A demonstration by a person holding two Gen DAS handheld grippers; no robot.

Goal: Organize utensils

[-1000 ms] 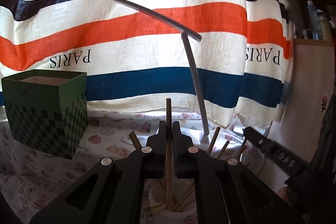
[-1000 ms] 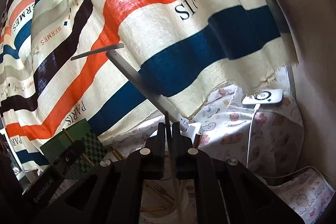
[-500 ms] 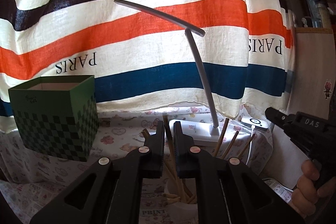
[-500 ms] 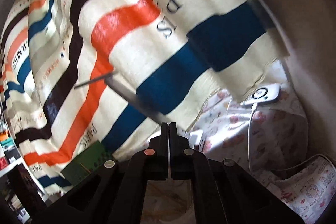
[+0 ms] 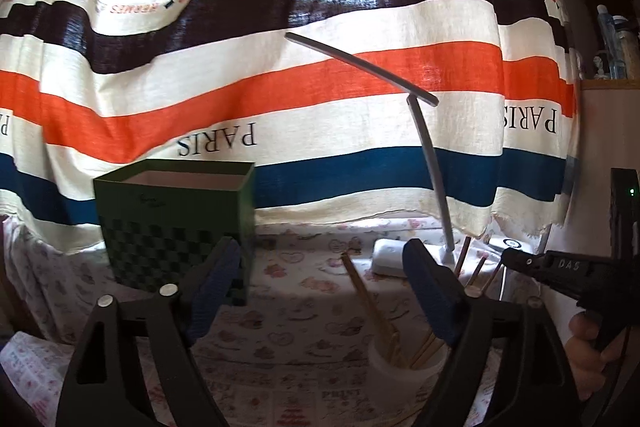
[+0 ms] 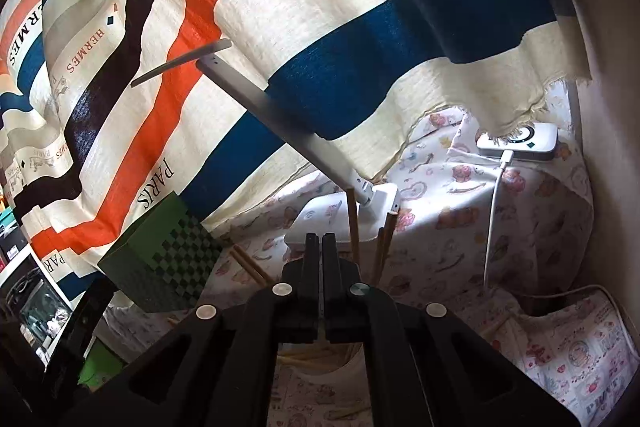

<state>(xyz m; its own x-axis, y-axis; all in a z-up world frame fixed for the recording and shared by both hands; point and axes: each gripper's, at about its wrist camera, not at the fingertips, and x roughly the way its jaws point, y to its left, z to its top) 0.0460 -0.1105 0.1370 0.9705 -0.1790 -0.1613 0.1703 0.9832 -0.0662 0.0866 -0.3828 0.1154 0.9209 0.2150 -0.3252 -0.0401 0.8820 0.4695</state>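
Wooden chopsticks [image 5: 376,307] lean in the white cup [image 5: 404,359] below my left gripper [image 5: 326,287], whose jaws have just been opening with nothing between them, letting a stick stand with its fellows. From the right wrist, my right gripper [image 6: 321,243] is closed, empty, above that cup [image 6: 320,359], the green box [image 6: 160,251] well aside.

Wooden chopsticks [image 5: 366,297] stand in a smooth white cup [image 5: 404,361] (plastic, apparently) before coarse-woven striped cloth [image 5: 248,75].
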